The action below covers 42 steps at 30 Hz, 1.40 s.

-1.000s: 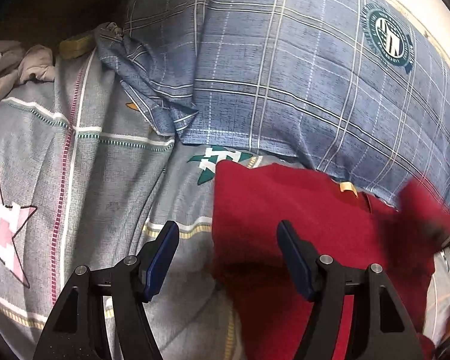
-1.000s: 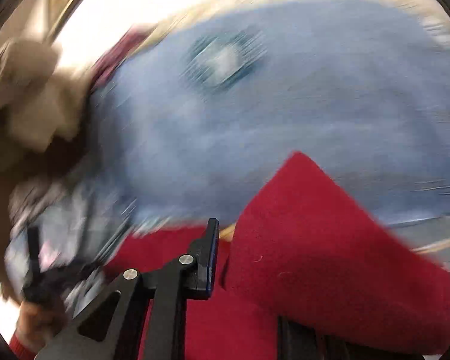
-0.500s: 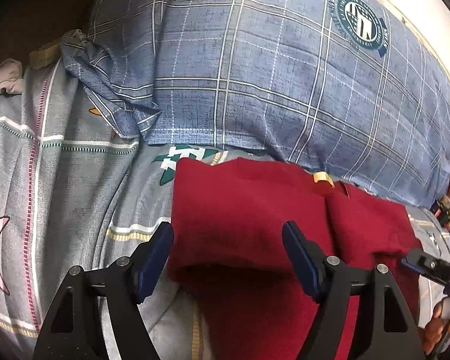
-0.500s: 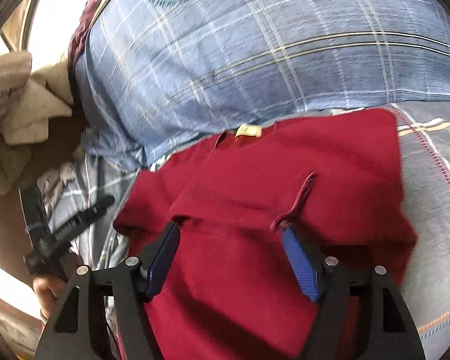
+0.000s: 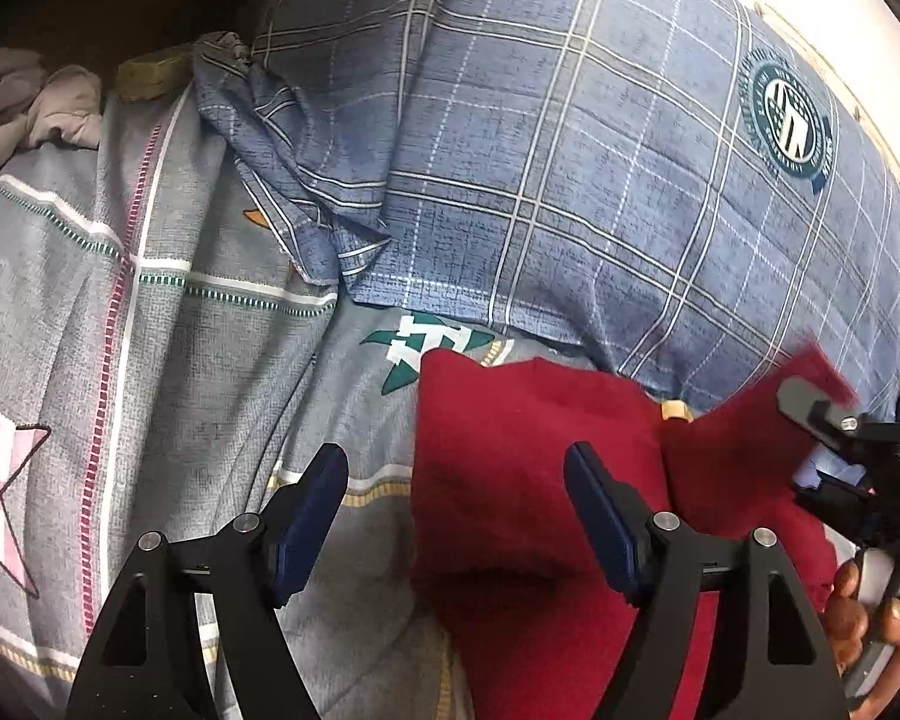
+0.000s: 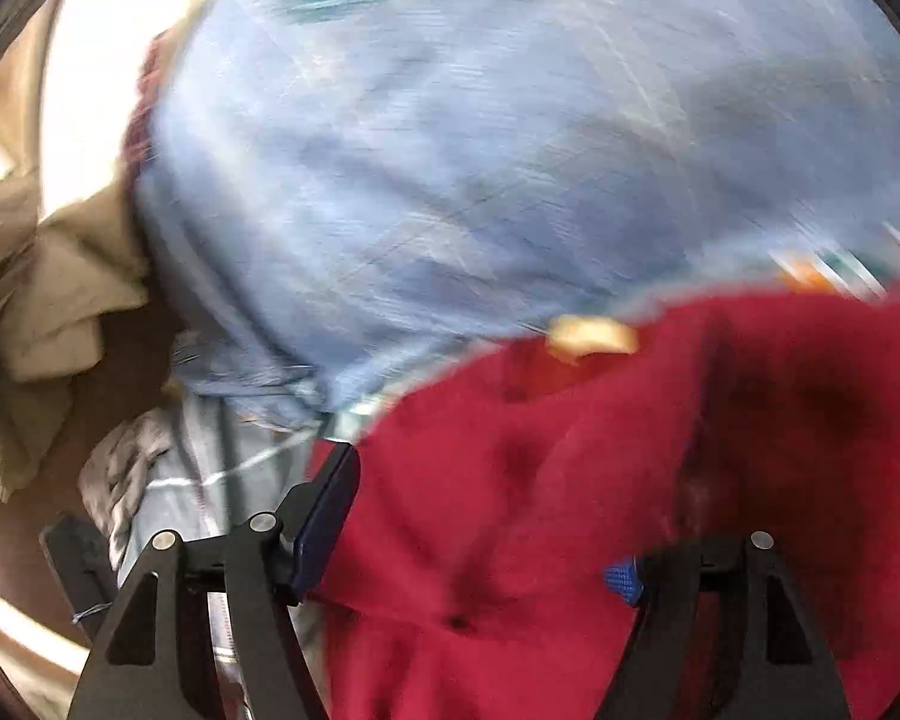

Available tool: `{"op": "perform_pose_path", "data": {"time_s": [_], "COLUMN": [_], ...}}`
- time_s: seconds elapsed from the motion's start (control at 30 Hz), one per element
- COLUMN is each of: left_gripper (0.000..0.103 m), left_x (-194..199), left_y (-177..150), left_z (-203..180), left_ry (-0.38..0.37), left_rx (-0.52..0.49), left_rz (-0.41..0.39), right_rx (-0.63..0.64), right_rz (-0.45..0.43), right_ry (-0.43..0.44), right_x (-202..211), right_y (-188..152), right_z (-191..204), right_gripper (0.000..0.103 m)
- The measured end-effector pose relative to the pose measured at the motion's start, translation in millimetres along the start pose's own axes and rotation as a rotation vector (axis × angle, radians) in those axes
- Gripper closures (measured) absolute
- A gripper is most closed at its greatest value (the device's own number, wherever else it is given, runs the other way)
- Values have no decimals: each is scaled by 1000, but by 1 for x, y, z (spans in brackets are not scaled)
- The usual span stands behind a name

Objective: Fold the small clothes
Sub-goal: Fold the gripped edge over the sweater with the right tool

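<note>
Red garment [image 5: 528,480] lies on the bed near the blue pillow [image 5: 570,138] — left claw [image 5: 456,510] wide over its left edge, right claw [image 6: 480,516] wide, cloth between. Best pinch corners squarely, fold evenly.

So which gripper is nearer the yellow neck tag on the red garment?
Right. The right gripper sits just beside the yellow tag; the left gripper straddles the red garment's near left edge, further back.
</note>
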<state>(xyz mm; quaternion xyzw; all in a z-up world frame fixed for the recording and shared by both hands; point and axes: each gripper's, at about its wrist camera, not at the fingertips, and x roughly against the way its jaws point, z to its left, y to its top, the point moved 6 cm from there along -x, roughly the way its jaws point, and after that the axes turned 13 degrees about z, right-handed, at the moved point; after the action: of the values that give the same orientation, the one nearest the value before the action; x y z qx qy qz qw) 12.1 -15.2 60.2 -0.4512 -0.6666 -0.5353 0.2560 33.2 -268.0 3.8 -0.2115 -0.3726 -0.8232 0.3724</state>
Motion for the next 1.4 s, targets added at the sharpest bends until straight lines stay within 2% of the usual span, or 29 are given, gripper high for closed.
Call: {"op": "perform_pose_path", "data": {"time_s": [0.07,0.13,0.3,0.47,0.6,0.67,0.77,0.9,0.97,1.0,1.03,1.07,1.17,1.2,1.27,1.3,1.33,1.4], "left_gripper": [27,27,27,27,28,28,28,27,27,27,27,27,27,27,27,27,27,27], "left_x": [-2,-5,-14,-27,-47,-55,-61,-63,-63,-63,-61,-60,-59,-60,-64,-66,-66,-66], "left_y": [0,0,1,1,-4,-6,-8,-8,-10,-11,-12,-12,-15,-16,-19,-20,-20,-20], "left_z": [2,2,-6,-19,-29,-33,-36,-40,-41,-42,-43,-44,-47,-47,-47,-47,-47,-49], "left_ry": [-13,-23,-42,-27,27,35,66,79,84,86,84,77,55,60,90,102,107,108], "left_rx": [12,20,6,-31,-73,-78,-94,-106,-111,-116,-120,-123,-141,-147,-161,-166,-167,-162], "left_rz": [10,22,46,36,62,82,87,85,84,85,85,83,94,102,119,123,122,120], "right_rx": [60,65,79,24,26,16,11,104,147,160,164,139,16,0,-10,5,40,27], "right_rz": [50,69,54,0,-7,6,61,99,100,111,111,78,-28,-23,58,85,63,59], "right_ry": [137,171,55,-61,-338,-407,-434,-530,-570,-596,-626,-640,-544,-558,-625,-627,-637,-636], "right_x": [-10,-11,18,79,126,140,139,120,105,100,96,99,131,135,128,125,132,148], "right_y": [0,-3,-18,-32,-51,-65,-81,-91,-88,-87,-83,-77,-74,-77,-93,-101,-106,-107], "right_z": [29,37,16,-37,-84,-107,-123,-122,-121,-124,-128,-132,-146,-150,-164,-164,-158,-149], "right_gripper": [30,30,29,29,28,28,28,29,34,53,89,91,92,92,92,92,90,77]}}
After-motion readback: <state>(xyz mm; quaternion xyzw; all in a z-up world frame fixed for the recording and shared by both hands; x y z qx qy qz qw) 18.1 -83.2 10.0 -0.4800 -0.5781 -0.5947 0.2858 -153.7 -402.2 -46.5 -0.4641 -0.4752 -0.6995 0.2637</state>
